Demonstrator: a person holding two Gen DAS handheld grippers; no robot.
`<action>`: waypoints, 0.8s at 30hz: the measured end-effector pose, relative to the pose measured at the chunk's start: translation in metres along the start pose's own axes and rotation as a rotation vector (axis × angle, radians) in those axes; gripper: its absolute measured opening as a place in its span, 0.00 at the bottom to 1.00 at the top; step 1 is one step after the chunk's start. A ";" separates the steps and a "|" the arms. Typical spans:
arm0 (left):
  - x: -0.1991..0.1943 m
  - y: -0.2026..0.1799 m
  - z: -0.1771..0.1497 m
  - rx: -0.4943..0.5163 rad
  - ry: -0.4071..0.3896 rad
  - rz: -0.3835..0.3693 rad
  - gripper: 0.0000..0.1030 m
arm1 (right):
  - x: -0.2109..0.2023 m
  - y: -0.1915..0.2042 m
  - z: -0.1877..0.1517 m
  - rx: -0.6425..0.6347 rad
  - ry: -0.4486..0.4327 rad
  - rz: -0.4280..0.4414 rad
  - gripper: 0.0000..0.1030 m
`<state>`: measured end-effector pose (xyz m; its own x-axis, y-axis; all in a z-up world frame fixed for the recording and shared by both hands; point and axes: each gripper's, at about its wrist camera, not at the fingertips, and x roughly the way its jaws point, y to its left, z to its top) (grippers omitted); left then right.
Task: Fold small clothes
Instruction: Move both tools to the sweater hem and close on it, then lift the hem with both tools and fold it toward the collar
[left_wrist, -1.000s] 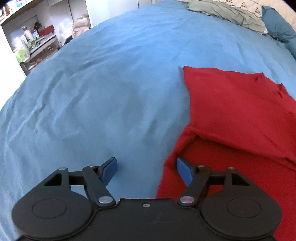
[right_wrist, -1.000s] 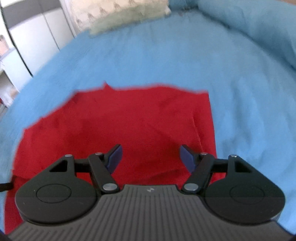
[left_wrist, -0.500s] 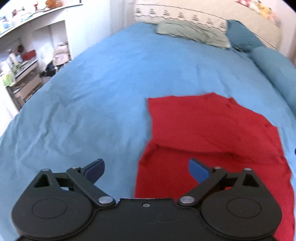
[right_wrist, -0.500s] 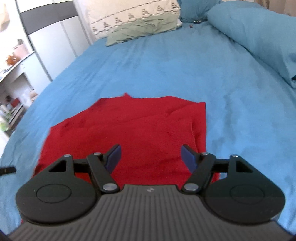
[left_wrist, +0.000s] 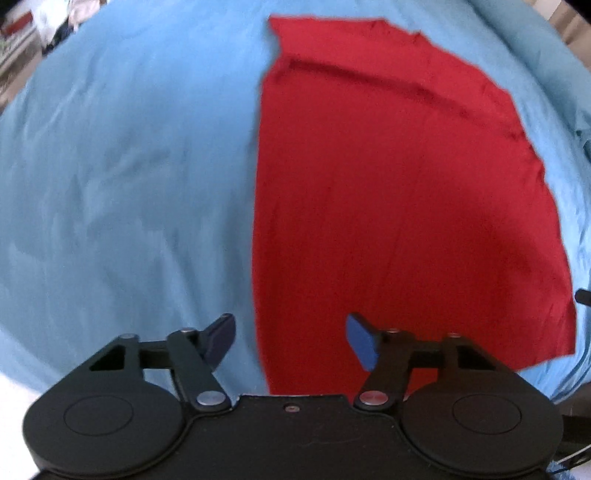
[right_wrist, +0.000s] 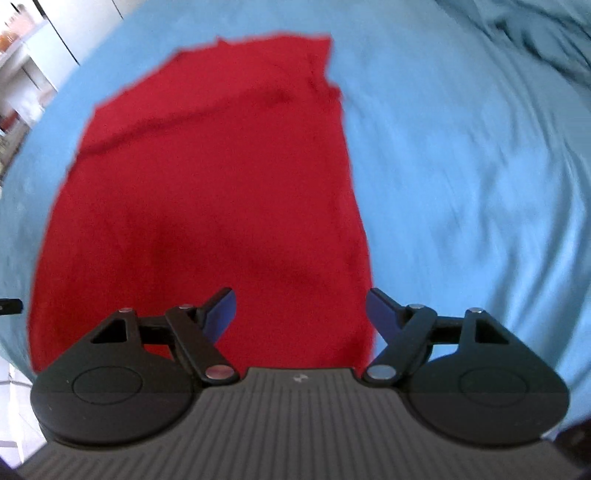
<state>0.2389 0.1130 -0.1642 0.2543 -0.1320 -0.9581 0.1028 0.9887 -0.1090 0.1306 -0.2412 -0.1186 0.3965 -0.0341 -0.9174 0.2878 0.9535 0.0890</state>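
A red garment (left_wrist: 399, 192) lies flat on the blue bedsheet (left_wrist: 122, 177), with a folded band across its far end. It also shows in the right wrist view (right_wrist: 207, 192). My left gripper (left_wrist: 290, 343) is open and empty above the garment's near left edge, its jaws straddling that edge. My right gripper (right_wrist: 301, 314) is open and empty above the garment's near right corner, with its right fingertip (right_wrist: 380, 314) over the garment's right edge.
The blue sheet (right_wrist: 461, 177) spreads around the garment on all sides. White shelving (right_wrist: 22, 66) stands at the far left off the bed. A cluttered shelf (left_wrist: 22, 33) shows at the top left of the left wrist view.
Both grippers pulled back toward the garment's near edge and tilted down; the pillows have left the views. Both stay open and empty.
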 end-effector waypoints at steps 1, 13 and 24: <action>0.003 0.001 -0.004 -0.004 0.015 0.004 0.65 | 0.002 -0.001 -0.011 0.003 0.022 -0.022 0.88; 0.031 -0.015 -0.022 0.079 0.090 0.010 0.35 | 0.014 -0.009 -0.069 0.056 0.157 -0.050 0.72; 0.030 -0.025 -0.028 0.084 0.120 0.012 0.10 | 0.008 -0.008 -0.073 0.030 0.189 0.012 0.33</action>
<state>0.2171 0.0862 -0.1978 0.1397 -0.1057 -0.9845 0.1818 0.9801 -0.0794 0.0680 -0.2273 -0.1544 0.2300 0.0365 -0.9725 0.3110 0.9441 0.1090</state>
